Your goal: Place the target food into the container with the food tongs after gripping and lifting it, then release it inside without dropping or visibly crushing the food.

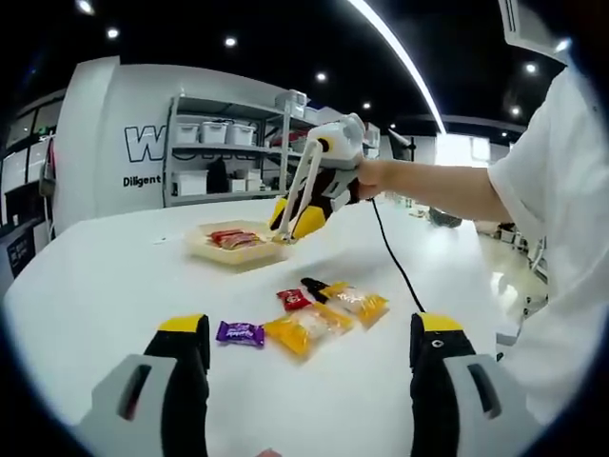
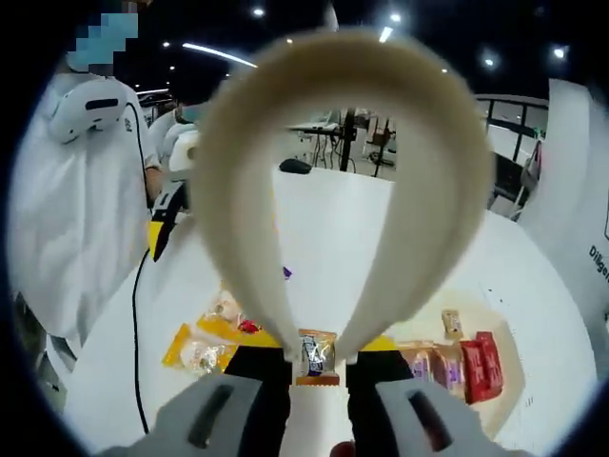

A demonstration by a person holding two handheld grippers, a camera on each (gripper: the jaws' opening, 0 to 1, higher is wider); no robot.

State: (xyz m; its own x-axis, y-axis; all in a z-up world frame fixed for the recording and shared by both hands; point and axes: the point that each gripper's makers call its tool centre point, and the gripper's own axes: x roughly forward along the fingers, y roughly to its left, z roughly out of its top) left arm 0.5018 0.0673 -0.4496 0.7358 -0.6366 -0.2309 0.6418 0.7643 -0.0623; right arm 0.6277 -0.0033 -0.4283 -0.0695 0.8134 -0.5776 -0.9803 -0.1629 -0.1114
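A person's hand holds my right gripper (image 1: 324, 181) at the far side of the table, shut on cream food tongs (image 1: 303, 181). The tong tips hang over the near right rim of a shallow cream container (image 1: 202, 249) that holds red and tan packets. In the right gripper view, the tongs (image 2: 247, 219) loop up from my right gripper (image 2: 317, 376), and a small orange-brown packet (image 2: 317, 357) sits pinched between their tips, left of the container (image 2: 509, 381). My left gripper (image 1: 311, 326) stands open near the front, nothing between its fingers.
Loose snacks lie on the white table (image 1: 114, 286): a purple candy (image 1: 240, 333), a red candy (image 1: 293, 299) and yellow packets (image 1: 306, 328). A black cable (image 1: 390, 257) trails from the right gripper. A person in white (image 1: 561, 190) stands at the right. Shelves (image 1: 219, 152) stand behind.
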